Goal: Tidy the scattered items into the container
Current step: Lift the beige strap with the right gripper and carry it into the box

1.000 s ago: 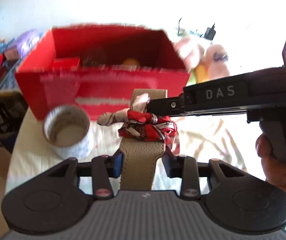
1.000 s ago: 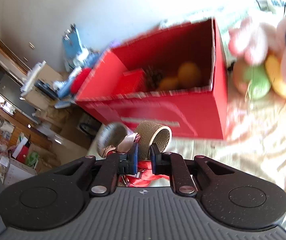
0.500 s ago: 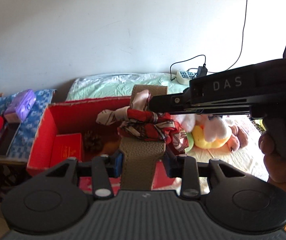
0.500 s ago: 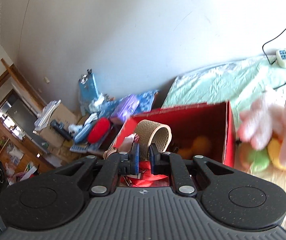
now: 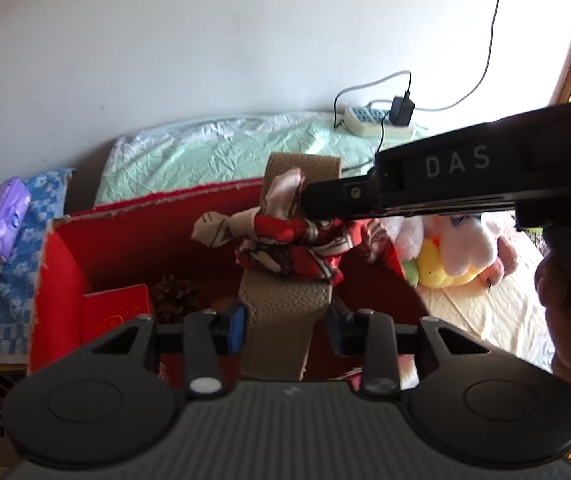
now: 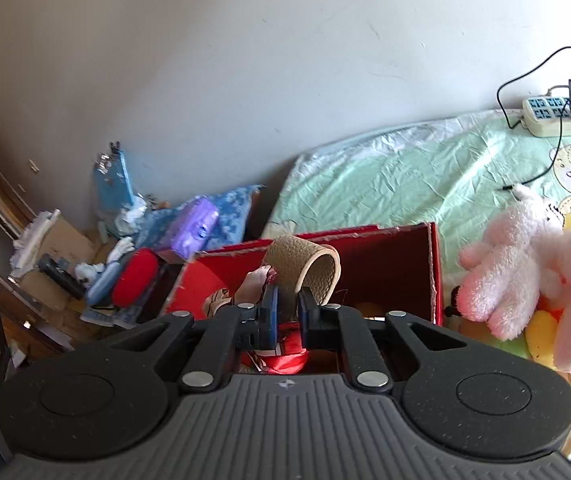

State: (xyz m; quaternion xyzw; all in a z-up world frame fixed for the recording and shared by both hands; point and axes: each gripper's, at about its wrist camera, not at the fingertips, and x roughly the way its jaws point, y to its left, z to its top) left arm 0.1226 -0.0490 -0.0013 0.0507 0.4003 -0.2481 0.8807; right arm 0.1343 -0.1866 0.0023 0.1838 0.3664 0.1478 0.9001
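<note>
My left gripper (image 5: pixel 285 330) has its blue-padded fingers (image 5: pixel 235 328) closed against both edges of a wide tan pebbled-leather strap loop (image 5: pixel 281 316), which stands up between them and curls over at the top. A red, white and black patterned silk scarf (image 5: pixel 285 246) is knotted around the strap's middle. My right gripper (image 6: pixel 285 314) comes in from the side, its fingers (image 6: pixel 270 314) drawn nearly together on the scarf; from its own camera the red cloth bunches just below the pads. Strap and scarf hang above the open red cardboard box (image 5: pixel 61 264) on the bed, which holds a small red flat box (image 5: pixel 115 312) and a dark pine cone (image 5: pixel 175 298). Pink and yellow plush toys (image 6: pixel 525 276) lie just beside the box on the pale green sheet (image 6: pixel 385 176).
</note>
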